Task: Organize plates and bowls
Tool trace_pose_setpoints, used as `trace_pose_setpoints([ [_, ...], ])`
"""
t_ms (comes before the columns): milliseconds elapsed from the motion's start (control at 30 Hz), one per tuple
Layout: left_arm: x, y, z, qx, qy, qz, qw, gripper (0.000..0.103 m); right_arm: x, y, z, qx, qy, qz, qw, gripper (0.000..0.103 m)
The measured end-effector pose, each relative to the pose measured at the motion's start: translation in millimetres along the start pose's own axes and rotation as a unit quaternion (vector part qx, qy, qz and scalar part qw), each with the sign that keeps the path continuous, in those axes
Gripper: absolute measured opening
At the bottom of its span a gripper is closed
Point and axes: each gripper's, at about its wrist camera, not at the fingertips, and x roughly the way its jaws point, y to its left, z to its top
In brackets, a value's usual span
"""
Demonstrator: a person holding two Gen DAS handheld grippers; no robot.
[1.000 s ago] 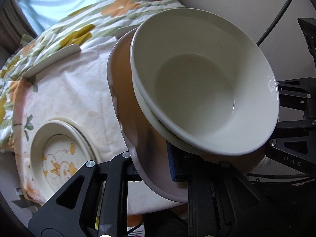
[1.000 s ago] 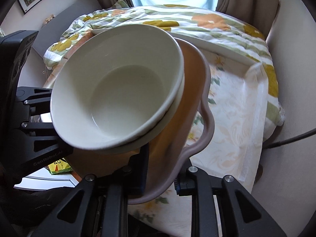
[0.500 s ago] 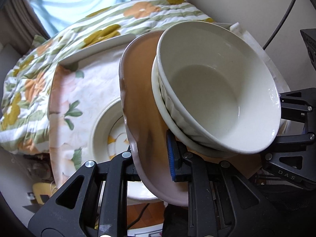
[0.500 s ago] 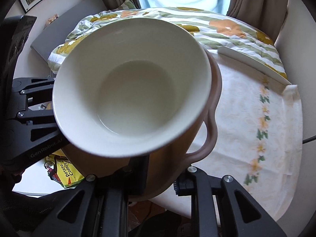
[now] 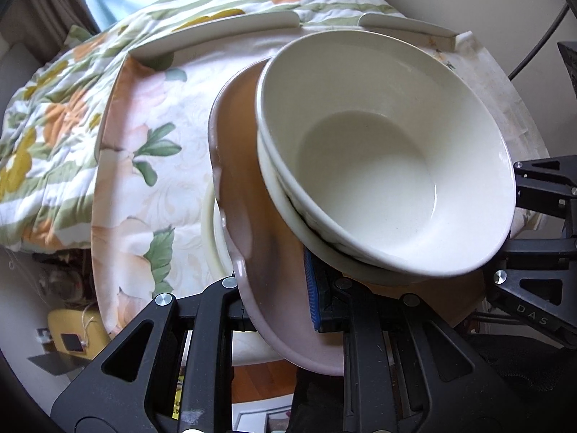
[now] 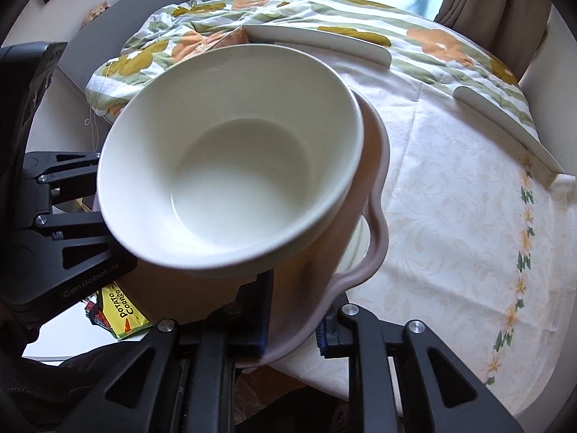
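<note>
A pink handled tray [image 5: 249, 223] hangs tilted above the table, gripped on both sides. On it stand two stacked cream bowls [image 5: 378, 151], the upper one deep and empty. My left gripper [image 5: 274, 288] is shut on the tray's left rim, one blue pad inside the rim. In the right wrist view my right gripper [image 6: 292, 310] is shut on the tray [image 6: 375, 195] beside its loop handle, with the bowls [image 6: 230, 158] filling the middle. A cream plate [image 5: 211, 223] lies on the table, mostly hidden under the tray.
The round table carries a pale floral cloth [image 6: 450, 216] with white raised rails [image 5: 216, 32] along its far edge. A flowered quilt [image 5: 43, 137] lies beyond it. A yellow snack packet [image 6: 119, 310] lies low beside the table. A wall stands close on the right.
Both grippers have carried the tray and bowls sideways across the table. The floral plate, in plain sight at lower left a second ago, now lies mostly under the tray.
</note>
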Motion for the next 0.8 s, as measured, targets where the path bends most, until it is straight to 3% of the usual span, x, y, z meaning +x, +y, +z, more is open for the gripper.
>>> trace_pose_setpoints([
  [367,20.7,11.3,-7.9,-0.004,0.012,-0.023,0.9997,0.014,14.9,8.1,-2.1,0.013,0.007,-0.024,1.0,0.018],
  [800,25.1,7.7,0.7,0.023,0.036,-0.006,0.9991,0.014,15.9,5.3,-3.3,0.034,0.007,-0.022,0.999,0.018],
])
